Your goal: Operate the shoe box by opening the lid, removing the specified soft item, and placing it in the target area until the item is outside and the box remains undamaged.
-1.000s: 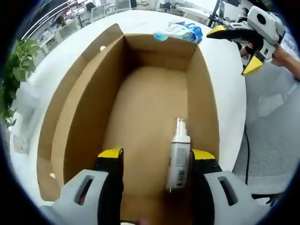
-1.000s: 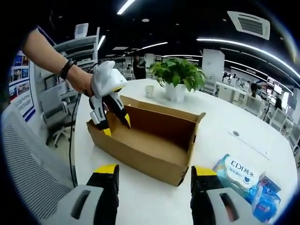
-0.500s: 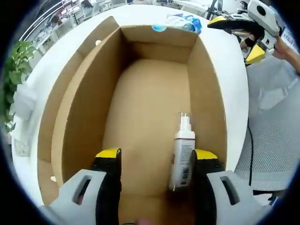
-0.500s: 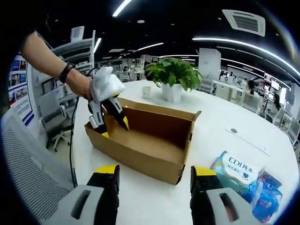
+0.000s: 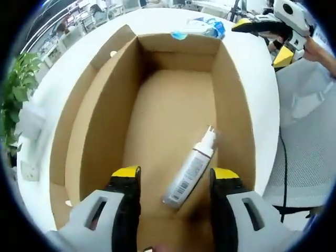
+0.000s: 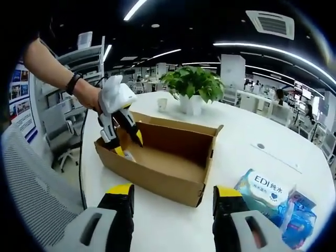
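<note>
In the left gripper view, a potted plant (image 5: 13, 94) is standing at the far left on the white table (image 5: 262, 105). The open cardboard box (image 5: 94, 121) is sitting in the middle with a white spray bottle (image 5: 190, 168) lying tilted on its floor. The left gripper (image 5: 172, 181) is reaching into the box, jaws spread on either side of the bottle. A blue-and-white packet (image 5: 202, 26) is lying beyond the far wall. The right gripper (image 5: 262, 37) is hanging at far right, jaws spread.

The shoe box (image 5: 173, 105) stands open-topped, its floor bare save a spray bottle (image 5: 190, 167) lying aslant between the left gripper (image 5: 171, 181) jaws; cardboard walls close both sides; wipe packs (image 6: 273, 202) crowd the table (image 6: 252, 152) beyond
</note>
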`<state>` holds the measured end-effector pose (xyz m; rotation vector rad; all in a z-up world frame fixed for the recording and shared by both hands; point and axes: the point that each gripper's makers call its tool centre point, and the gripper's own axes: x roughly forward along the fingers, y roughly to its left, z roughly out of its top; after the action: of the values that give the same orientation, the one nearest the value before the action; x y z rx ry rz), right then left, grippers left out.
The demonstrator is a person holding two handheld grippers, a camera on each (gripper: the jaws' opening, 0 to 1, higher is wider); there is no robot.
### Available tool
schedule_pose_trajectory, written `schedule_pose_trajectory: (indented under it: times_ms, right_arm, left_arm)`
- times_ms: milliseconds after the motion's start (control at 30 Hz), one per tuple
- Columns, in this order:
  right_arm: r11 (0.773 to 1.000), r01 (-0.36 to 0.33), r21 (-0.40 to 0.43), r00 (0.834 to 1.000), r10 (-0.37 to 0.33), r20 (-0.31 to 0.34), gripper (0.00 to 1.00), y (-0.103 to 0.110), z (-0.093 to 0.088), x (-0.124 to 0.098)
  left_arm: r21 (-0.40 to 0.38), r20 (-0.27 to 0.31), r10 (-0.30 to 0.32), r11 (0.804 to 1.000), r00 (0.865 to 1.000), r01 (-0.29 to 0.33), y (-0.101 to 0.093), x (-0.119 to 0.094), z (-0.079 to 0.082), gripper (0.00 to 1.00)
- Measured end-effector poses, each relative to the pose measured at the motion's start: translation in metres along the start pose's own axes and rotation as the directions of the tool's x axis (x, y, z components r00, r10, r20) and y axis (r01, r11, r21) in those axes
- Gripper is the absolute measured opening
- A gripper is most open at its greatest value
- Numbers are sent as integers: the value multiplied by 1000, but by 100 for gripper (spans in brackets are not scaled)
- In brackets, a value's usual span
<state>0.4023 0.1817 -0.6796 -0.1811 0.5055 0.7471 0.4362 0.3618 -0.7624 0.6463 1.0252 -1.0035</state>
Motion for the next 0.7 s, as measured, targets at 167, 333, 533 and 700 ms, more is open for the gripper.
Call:
schedule_pose_trajectory:
  times_ms: [167,333,533,700]
  right_arm:
    - [1000,-9,-5,1000,9,-6,59,3,-2,1]
    - [1000,-13,-7,1000,13,-15,58,4,-4,1]
    - [1000,-23,-10,999,23,-26,58,7,-7,3]
    - [999,-38,-21,998,37,-43,58,11,-12,6]
  left_arm:
    - [94,-25,-10,996,1000,12,-6,5,1,38]
    - [196,-53,-44,979,998,53,-14,11,5,36]
    - [320,-117,-65,942,991,100,-18,21,0,22]
    - [338,-88,-67,937,994,93,-12,25,8,19]
